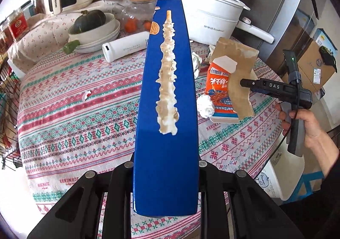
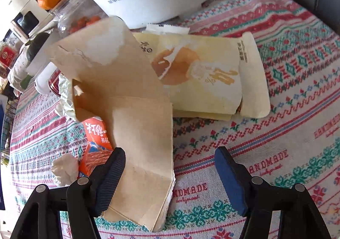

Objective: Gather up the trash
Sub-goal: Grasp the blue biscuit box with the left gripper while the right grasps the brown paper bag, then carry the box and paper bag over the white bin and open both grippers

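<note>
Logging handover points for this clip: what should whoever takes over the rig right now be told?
Left gripper: shut on the long blue snack box, lifted off the table.
Right gripper: open, jaws straddling the torn brown cardboard, not clamped.
On the tablecloth: orange snack box, yellow wrapper, crumpled white wad, red-and-white scrap.
Done: blue box picked up.
Left: grip the cardboard, collect the rest. No bin in view.

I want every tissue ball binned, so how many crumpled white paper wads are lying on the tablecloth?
2 clear: one wad against the orange snack box, near end; another by its far end, beside the blue box. More may be hidden.
</note>
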The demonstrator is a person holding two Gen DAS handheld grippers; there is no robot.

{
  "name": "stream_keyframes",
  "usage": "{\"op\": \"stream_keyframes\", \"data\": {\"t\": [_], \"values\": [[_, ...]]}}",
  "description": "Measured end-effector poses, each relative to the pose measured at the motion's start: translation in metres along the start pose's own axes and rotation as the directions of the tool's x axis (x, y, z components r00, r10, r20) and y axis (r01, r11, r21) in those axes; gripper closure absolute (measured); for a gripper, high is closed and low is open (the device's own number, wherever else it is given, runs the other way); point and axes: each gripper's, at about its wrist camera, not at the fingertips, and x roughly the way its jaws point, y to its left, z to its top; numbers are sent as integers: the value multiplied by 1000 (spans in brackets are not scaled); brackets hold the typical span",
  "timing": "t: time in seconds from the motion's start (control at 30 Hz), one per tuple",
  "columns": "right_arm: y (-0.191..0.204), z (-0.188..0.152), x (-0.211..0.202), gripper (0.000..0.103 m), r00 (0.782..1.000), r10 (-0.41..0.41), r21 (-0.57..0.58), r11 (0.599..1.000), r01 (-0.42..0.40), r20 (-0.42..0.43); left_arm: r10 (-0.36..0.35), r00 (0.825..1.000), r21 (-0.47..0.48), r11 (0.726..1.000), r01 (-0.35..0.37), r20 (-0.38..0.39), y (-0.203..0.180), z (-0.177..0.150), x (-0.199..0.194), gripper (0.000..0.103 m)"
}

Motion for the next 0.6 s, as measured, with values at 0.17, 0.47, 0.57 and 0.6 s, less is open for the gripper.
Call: {"op": "stream_keyframes", "data": {"t": [0.17,0.47,0.57,0.6], "values": [[0,4,4,37,995,88,16,996,-89,51,-16,1000,-30,999,16,7,0,0,-1,79],[28,2,-5,96,981,193,-22,981,-193,-8,-24,998,-49,998,27,52,4,1,-15,79],[43,2,-38,103,980,196,-67,979,-193,43,-40,996,-58,997,44,75,0,-3,-25,79],[46,1,-49,103,979,195,-76,979,-190,59,-46,996,-58,997,50,80,-2,-4,-28,79]]}}
